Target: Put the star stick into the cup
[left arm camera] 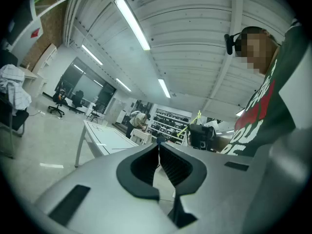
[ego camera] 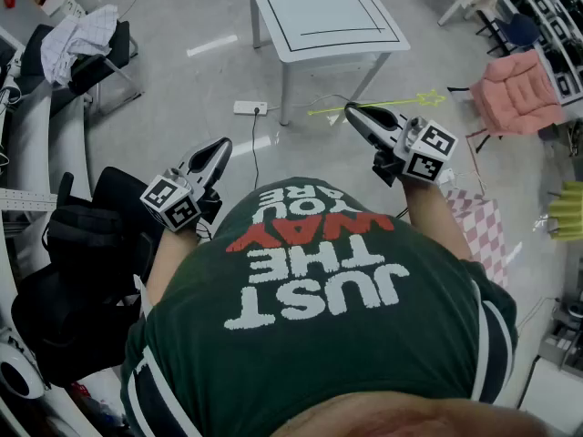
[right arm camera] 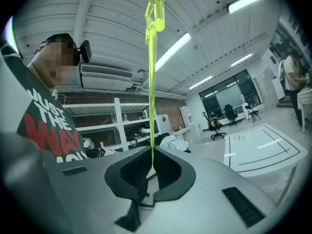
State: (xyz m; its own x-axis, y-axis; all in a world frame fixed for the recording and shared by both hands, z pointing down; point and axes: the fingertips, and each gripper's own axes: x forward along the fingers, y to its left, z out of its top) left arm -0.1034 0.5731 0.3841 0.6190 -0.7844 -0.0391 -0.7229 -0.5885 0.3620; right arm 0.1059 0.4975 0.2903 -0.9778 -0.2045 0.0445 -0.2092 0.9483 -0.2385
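My right gripper (ego camera: pixel 349 110) is shut on the thin yellow-green star stick (ego camera: pixel 323 111), held level over the floor. The stick lies crosswise in the head view, its star end (ego camera: pixel 429 98) out to the right. In the right gripper view the stick (right arm camera: pixel 151 82) rises straight up from the closed right gripper (right arm camera: pixel 151 152). My left gripper (ego camera: pixel 224 144) hangs at my left side; its jaws meet with nothing between them, as the left gripper (left arm camera: pixel 158 145) shows in its own view, where the stick (left arm camera: pixel 191 124) appears far off. No cup shows in any view.
A white table (ego camera: pixel 319 16) stands ahead, with a power strip (ego camera: pixel 250 107) and cable on the floor before it. A pink chair (ego camera: pixel 519 94) is at the right, a checked cloth (ego camera: pixel 483 226) below it, and black chairs with bags (ego camera: pixel 82 271) at the left.
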